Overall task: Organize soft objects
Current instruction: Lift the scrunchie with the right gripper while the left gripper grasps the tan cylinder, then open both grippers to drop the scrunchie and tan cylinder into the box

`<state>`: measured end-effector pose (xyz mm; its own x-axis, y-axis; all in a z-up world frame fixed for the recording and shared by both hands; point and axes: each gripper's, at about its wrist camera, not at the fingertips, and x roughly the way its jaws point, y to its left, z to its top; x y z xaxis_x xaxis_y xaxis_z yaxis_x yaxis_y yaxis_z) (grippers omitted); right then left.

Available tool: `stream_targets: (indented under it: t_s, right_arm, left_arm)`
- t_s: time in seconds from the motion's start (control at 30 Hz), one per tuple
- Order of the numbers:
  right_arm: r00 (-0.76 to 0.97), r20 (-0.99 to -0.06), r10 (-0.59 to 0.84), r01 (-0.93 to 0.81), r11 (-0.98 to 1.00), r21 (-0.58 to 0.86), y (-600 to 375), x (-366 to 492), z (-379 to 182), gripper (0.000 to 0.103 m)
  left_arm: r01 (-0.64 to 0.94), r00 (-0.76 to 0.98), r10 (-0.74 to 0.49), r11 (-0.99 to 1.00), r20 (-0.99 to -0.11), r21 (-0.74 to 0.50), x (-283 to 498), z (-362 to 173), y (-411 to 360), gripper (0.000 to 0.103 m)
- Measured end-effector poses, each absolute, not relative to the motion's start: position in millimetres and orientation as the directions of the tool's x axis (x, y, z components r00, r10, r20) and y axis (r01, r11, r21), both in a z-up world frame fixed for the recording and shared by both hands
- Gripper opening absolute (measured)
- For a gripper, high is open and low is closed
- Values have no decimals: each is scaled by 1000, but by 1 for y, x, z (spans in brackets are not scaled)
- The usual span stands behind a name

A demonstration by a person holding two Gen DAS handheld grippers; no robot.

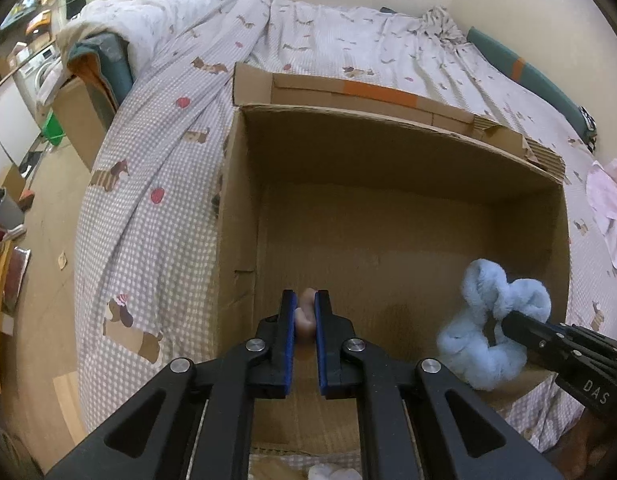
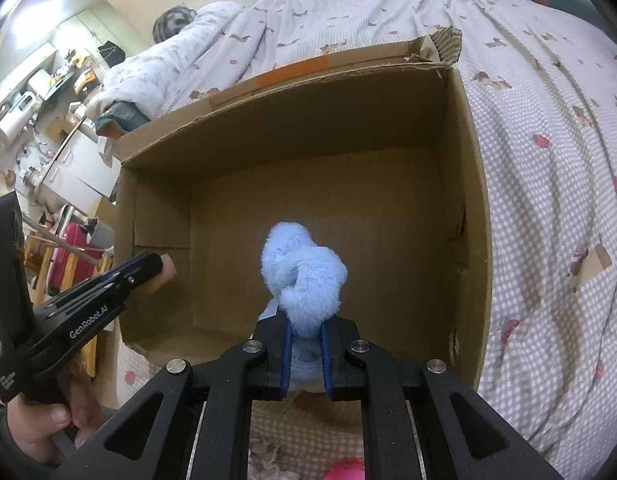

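An open cardboard box (image 1: 388, 216) lies on the bed, and its inside shows bare cardboard (image 2: 348, 200). My left gripper (image 1: 305, 304) is shut on a small pale pink soft object (image 1: 307, 312) above the box's near left part; it shows in the right wrist view (image 2: 164, 270) at the box's left wall. My right gripper (image 2: 304, 332) is shut on a fluffy light blue soft toy (image 2: 304, 276), held over the box's near edge. The toy appears at the right in the left wrist view (image 1: 492, 328).
The bed has a checked sheet with dog prints (image 1: 148, 200) and a white duvet (image 1: 160, 12) at its far end. A pink cloth (image 1: 608, 200) lies right of the box. More soft items, pink (image 2: 348, 472) and white (image 1: 328, 472), lie below the grippers. Cluttered floor and furniture (image 2: 48, 100) are at left.
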<state>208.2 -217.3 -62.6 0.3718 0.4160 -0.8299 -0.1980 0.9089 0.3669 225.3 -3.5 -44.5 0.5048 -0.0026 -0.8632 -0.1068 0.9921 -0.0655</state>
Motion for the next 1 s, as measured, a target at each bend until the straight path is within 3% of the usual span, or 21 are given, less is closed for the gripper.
stream_targets:
  t_s: [0.17,0.27,0.37,0.43,0.47,0.53,0.6,0.83,0.97,1.0]
  right_arm:
    - [367,-838,403,-195,915,354,-210,214,-66,13]
    - [372,-841,393,-198,919,342,-206,217,-66,14]
    - [379,-845,378,-198,925,325,-203,218,-67,21]
    - [386,-844,373,-191,927,323,-204,219,-67,26]
    - [395,-841,370,-185,929,321,-205,219,-65,28]
    - [422,-823,380,-188,925,330,-208,219,-60,37]
    - [451,-807,382,-197,924,327,-209,217,-53,72]
    - [524,-755,393,-218,920,327,-211,210,-34,83]
    - [574,-723,385,-209,922,324,-213,205,-24,103]
    - [596,-706,383,-202,922,329,-216,202,-21,103]
  left_arm:
    - [-76,504,-33,994,-863,-83,226,-46,-6,8]
    - [-63,511,-24,996,-859,-65,227,-45,-9,17]
    - [-46,509,-28,997,-860,-60,228,-44,-13,34]
    - [-37,514,-27,998,-857,-53,227,-42,-16,69]
    - [-37,525,-18,998,-851,-44,226,-39,-17,73]
    - [-32,550,-7,999,-835,-30,224,-34,-20,75]
    - [-25,560,-1,1000,-828,-19,224,-30,-23,75]
    - [-50,604,30,999,-797,0,216,-17,-21,75]
    - [-85,617,39,996,-786,-18,212,-8,-14,75]
    - [-85,621,32,996,-783,-28,211,-6,-13,75]
